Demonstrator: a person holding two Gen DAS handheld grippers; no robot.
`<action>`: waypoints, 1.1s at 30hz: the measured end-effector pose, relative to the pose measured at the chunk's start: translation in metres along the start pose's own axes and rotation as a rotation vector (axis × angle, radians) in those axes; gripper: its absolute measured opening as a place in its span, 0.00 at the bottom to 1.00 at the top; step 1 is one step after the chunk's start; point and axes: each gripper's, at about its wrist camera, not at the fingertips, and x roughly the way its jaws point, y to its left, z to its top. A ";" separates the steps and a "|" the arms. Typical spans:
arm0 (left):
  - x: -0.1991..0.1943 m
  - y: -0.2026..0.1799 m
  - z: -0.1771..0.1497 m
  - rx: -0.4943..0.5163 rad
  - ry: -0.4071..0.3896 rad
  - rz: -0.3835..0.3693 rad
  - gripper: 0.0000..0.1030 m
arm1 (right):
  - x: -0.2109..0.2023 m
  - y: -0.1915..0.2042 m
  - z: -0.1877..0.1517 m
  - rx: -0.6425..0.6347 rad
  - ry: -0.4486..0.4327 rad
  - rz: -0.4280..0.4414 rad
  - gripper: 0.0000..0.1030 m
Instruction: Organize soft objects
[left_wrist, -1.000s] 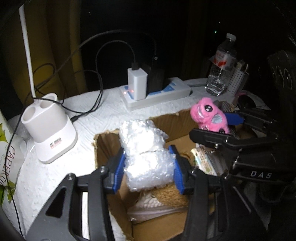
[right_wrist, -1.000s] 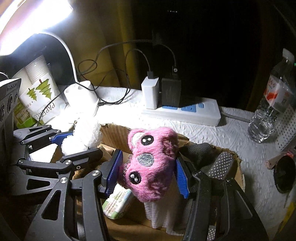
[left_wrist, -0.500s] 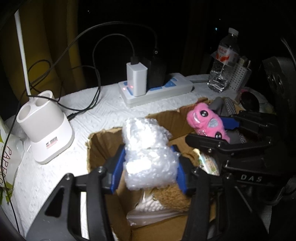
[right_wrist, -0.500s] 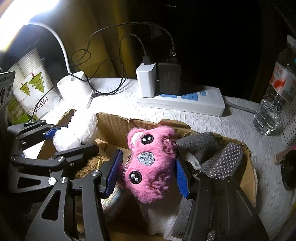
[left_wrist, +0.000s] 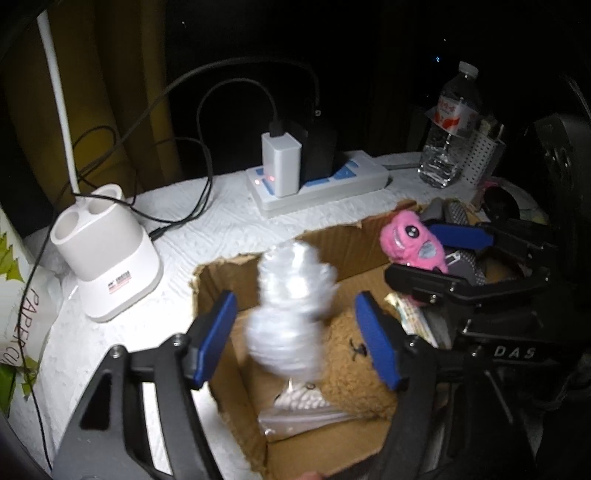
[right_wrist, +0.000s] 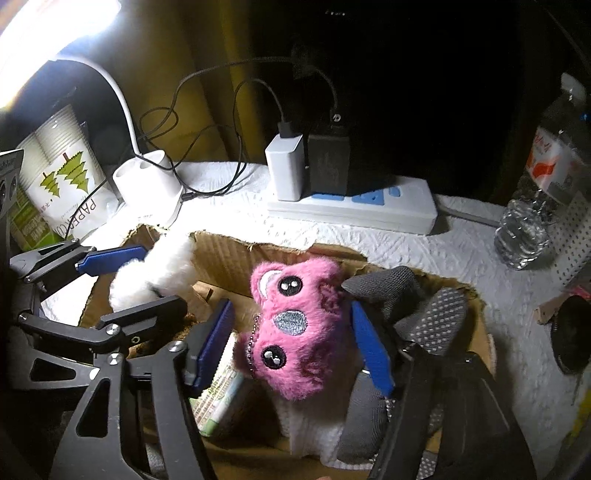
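An open cardboard box (left_wrist: 295, 247) holds several soft things. In the left wrist view a roll of bubble wrap (left_wrist: 291, 314) is blurred between the blue pads of my left gripper (left_wrist: 297, 339). Its jaws are opening and neither pad touches the roll. In the right wrist view a pink plush toy (right_wrist: 295, 328) lies on white cloth in the box (right_wrist: 240, 254). It sits between the pads of my right gripper (right_wrist: 291, 345), whose jaws are opening, with a gap on the left side. A grey dotted sock (right_wrist: 443, 314) lies beside the plush.
A brown fuzzy item (left_wrist: 354, 354), a clear zip bag (left_wrist: 303, 402) and a tissue packet (right_wrist: 218, 398) are also in the box. Behind it stand a power strip (left_wrist: 321, 184) with chargers and cables, a white lamp base (left_wrist: 107, 254), a water bottle (left_wrist: 450, 129) and a paper-cup pack (right_wrist: 62, 192).
Both grippers' jaws have widened. The left pads have come off the bubble wrap, which now blurs between them. The right pads have loosened from the pink plush.
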 end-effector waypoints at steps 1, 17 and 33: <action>-0.002 0.000 0.000 0.000 -0.003 0.006 0.73 | -0.003 0.000 0.000 0.000 -0.003 -0.003 0.69; -0.063 -0.006 -0.004 -0.002 -0.085 0.025 0.76 | -0.065 0.011 -0.003 0.010 -0.078 -0.049 0.70; -0.137 -0.021 -0.014 0.011 -0.185 0.033 0.76 | -0.133 0.029 -0.015 -0.001 -0.163 -0.079 0.70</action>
